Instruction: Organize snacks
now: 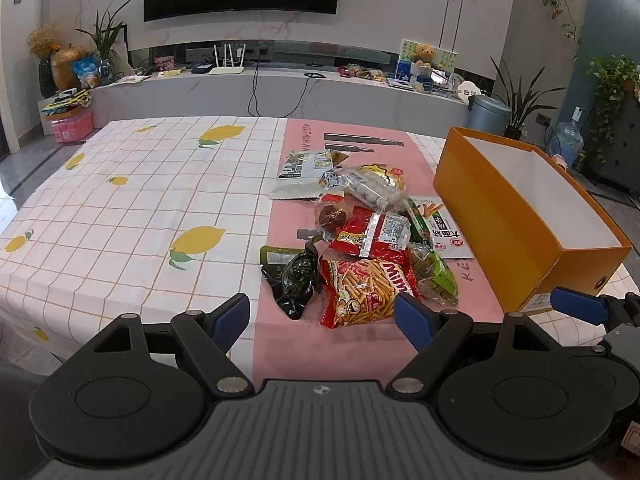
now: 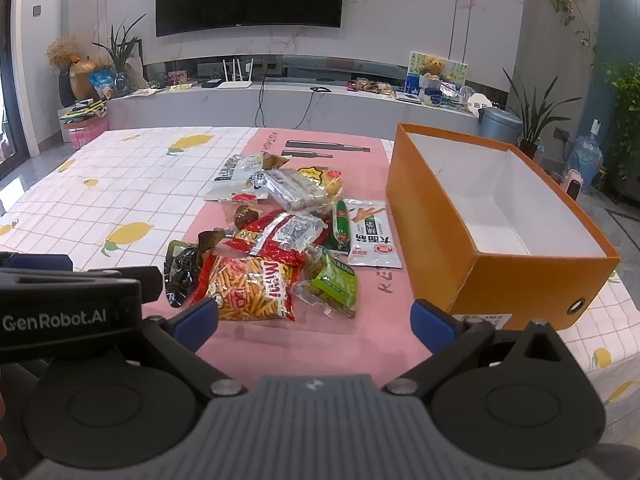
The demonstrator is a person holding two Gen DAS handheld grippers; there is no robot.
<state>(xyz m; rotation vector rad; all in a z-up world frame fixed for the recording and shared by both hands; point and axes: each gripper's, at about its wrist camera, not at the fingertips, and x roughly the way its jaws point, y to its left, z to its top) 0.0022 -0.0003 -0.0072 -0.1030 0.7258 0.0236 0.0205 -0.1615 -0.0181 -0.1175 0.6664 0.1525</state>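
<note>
Left gripper [image 1: 322, 320] spread, right gripper [image 2: 314, 322] spread, orange box [image 2: 436, 216] bare floor visible only from right wrist

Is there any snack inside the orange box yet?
No, the orange box shows only its bare white inside, while the snack packets all lie on the table beside it.

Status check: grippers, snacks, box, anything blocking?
Left gripper open, empty; right gripper open, empty. Snack pile loose on table, none in orange box. Box open, path clear.
</note>
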